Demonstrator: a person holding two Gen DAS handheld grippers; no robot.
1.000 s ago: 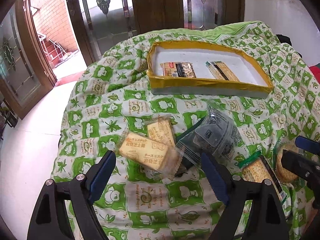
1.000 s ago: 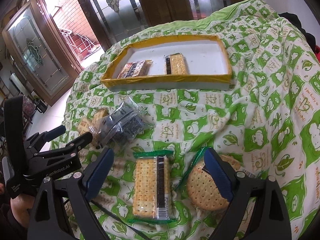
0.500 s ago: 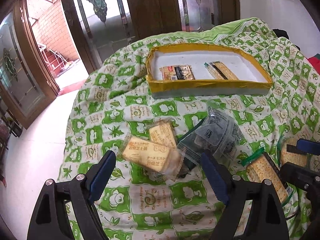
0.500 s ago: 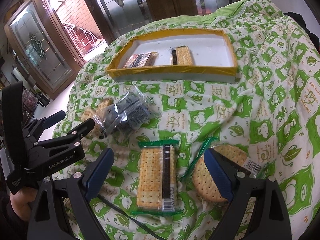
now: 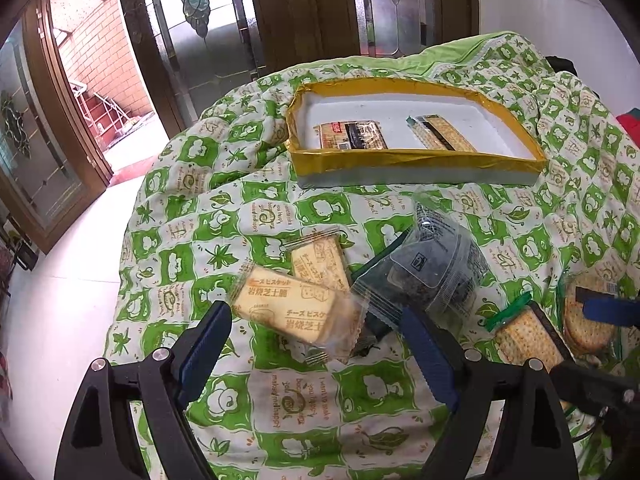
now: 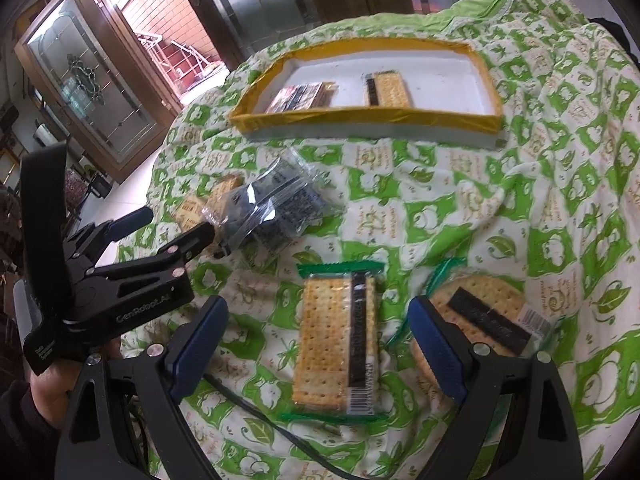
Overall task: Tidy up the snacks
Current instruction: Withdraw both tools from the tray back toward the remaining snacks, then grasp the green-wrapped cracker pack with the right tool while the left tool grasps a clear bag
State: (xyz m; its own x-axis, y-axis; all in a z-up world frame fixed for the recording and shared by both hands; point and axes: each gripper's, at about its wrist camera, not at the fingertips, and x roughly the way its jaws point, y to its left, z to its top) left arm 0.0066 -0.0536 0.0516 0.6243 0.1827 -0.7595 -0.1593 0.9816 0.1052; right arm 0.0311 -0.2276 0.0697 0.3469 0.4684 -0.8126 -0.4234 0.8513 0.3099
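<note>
A yellow-rimmed white tray [image 5: 400, 160] [image 6: 360, 118] at the back holds two cracker packs. On the green cloth lie two cheese biscuit packs [image 5: 296, 308], a dark clear-wrapped pack [image 5: 432, 276] [image 6: 276, 204], a green-edged rectangular cracker pack [image 6: 340, 336] [image 5: 528, 336] and a round cracker pack [image 6: 484, 320] [image 5: 588, 320]. My left gripper [image 5: 316, 352] is open and empty, just above the near cheese biscuit pack. My right gripper [image 6: 320, 352] is open and empty, with the rectangular cracker pack between its fingers [image 6: 436, 348].
The table is round with a green patterned cloth [image 5: 360, 392] that falls off at the left edge to a white floor [image 5: 60, 280]. Wood and glass doors [image 5: 224, 20] stand behind. A black cable [image 6: 256, 408] crosses the cloth near my right gripper.
Both grippers have drawn back a little and tilted up, so the tray and packs sit slightly lower and farther. Both stay open. No pack has moved.
</note>
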